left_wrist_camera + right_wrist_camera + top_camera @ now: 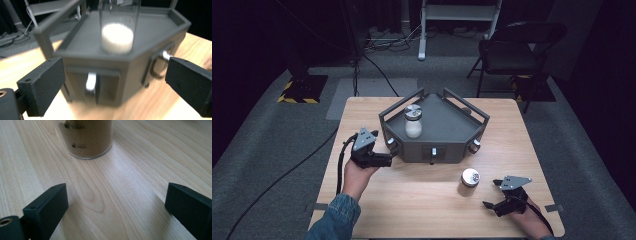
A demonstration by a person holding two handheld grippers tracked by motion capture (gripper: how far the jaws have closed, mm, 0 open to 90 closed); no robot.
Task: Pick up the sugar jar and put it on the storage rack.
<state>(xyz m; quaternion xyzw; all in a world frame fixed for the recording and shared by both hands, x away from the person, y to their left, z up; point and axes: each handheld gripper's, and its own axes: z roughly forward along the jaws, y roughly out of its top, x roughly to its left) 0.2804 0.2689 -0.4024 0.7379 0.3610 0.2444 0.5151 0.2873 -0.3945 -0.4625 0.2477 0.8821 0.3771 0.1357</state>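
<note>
A dark grey many-sided stand (447, 125) with rails and small silver handles sits mid-table. On its top stands a clear jar of white powder (413, 121) with a metal lid. My left gripper (388, 156) is open at the stand's left front corner, apart from it. In the left gripper view the open jaws (113, 67) frame a silver handle (91, 81), with the white-powder jar (117, 37) above. A jar of brown powder (470, 178) stands on the table, just left of my open right gripper (491, 193). The right gripper (116, 192) has bare wood between its jaws, short of the brown jar (87, 140).
The wooden table (412, 205) has free room in front of the stand and along both sides. Beyond it on the grey carpet are a black folding chair (512, 50), a white frame leg (424, 30) and cables.
</note>
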